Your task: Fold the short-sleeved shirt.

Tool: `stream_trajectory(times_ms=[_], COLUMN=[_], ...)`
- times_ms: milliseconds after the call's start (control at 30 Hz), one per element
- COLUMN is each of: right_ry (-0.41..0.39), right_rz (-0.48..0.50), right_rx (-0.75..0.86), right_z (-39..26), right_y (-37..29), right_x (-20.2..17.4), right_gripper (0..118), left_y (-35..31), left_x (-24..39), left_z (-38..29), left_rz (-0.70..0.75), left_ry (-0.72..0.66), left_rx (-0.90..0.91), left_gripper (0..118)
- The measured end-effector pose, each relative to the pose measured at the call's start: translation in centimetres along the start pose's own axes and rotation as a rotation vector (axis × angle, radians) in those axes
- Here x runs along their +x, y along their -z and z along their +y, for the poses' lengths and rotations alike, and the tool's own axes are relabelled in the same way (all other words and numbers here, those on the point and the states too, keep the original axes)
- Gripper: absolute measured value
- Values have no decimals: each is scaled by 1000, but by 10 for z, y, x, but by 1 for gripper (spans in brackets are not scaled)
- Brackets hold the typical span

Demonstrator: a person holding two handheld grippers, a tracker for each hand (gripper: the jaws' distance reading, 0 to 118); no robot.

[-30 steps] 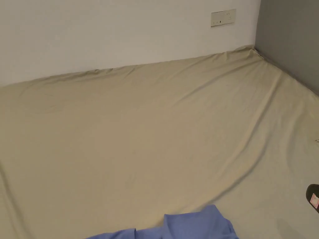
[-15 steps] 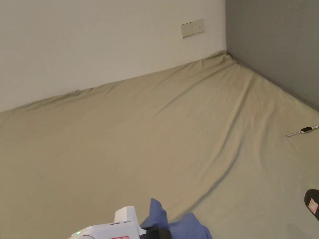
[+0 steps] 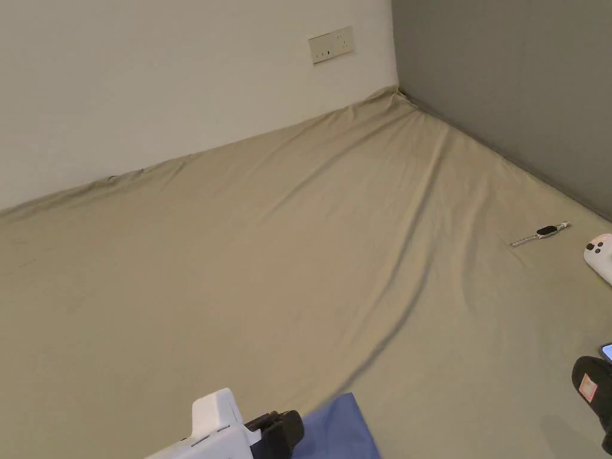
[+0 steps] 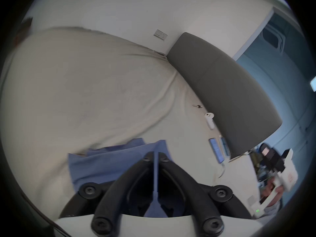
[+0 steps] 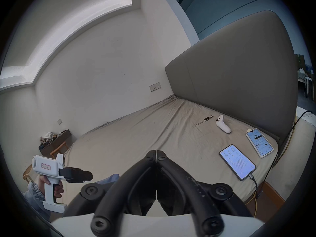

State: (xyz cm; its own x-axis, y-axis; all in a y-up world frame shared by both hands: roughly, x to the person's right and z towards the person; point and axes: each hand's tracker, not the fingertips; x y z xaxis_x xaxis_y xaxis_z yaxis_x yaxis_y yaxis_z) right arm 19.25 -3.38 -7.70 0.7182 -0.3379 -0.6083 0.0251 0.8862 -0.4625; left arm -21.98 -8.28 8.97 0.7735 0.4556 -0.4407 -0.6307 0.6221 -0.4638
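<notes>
One blue short-sleeved shirt (image 4: 109,163) is seen at the near edge of the bed, at 6 o'clock in the head view, lying partly on the beige bedsheet (image 3: 239,269). In the left gripper view, the left gripper (image 4: 156,157) is seen with its two black jaws drawn nearly together, and a thin fold of the shirt's blue cloth is pinched upright between them. In the head view the same gripper's white body and black tip are found at 6 o'clock, just beside the blue cloth.

In the right gripper view, the right gripper (image 5: 156,153) is shown with its two jaws pressed together, tip to tip, and no cloth is seen between them; it is held over the sheet, with a corner of the shirt at 7 o'clock behind its left jaw. One hand (image 5: 51,187) gripping the other tool's white handle is seen at 8 o'clock.

Farther off, toward 3 o'clock, two lit phones (image 5: 237,162) are laid side by side on the sheet, the nearer one with a cable plugged in. Beyond them one white controller (image 5: 222,124) and one wristwatch (image 5: 205,120) are lying near each other. One grey headboard (image 5: 239,78) is set along the bed's right side, and at 12 o'clock one wall socket plate (image 3: 330,44) is mounted on the white wall.
</notes>
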Motion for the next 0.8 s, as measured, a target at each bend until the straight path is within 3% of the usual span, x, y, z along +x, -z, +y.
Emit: stream_trajectory(times_ms=[67, 200, 333, 500, 633, 800], right_ry=[-1, -3, -31, -77, -158, -266], right_rz=[10, 20, 19, 39, 128, 261], right_rx=[-11, -29, -47, -89, -174, -365], right_z=[-2, -7, -7, -5, -5, -24], right_y=[3, 5, 4, 11, 39, 96], right_x=[-3, -5, -7, -15, -38, -83], right_gripper=[2, 2, 2, 2, 2, 2], left_y=[10, 47, 97, 90, 43, -20], left_x=[2, 25, 45, 46, 29, -19], left_z=[-16, -59, -92, -77, -50, -38], left_rz=[-20, -191, -62, -147, -172, -120], left_ry=[23, 12, 82, 14, 32, -84], left_rx=[-95, -257, -392, -332, -188, -28], left_gripper=[3, 3, 2, 2, 2, 2])
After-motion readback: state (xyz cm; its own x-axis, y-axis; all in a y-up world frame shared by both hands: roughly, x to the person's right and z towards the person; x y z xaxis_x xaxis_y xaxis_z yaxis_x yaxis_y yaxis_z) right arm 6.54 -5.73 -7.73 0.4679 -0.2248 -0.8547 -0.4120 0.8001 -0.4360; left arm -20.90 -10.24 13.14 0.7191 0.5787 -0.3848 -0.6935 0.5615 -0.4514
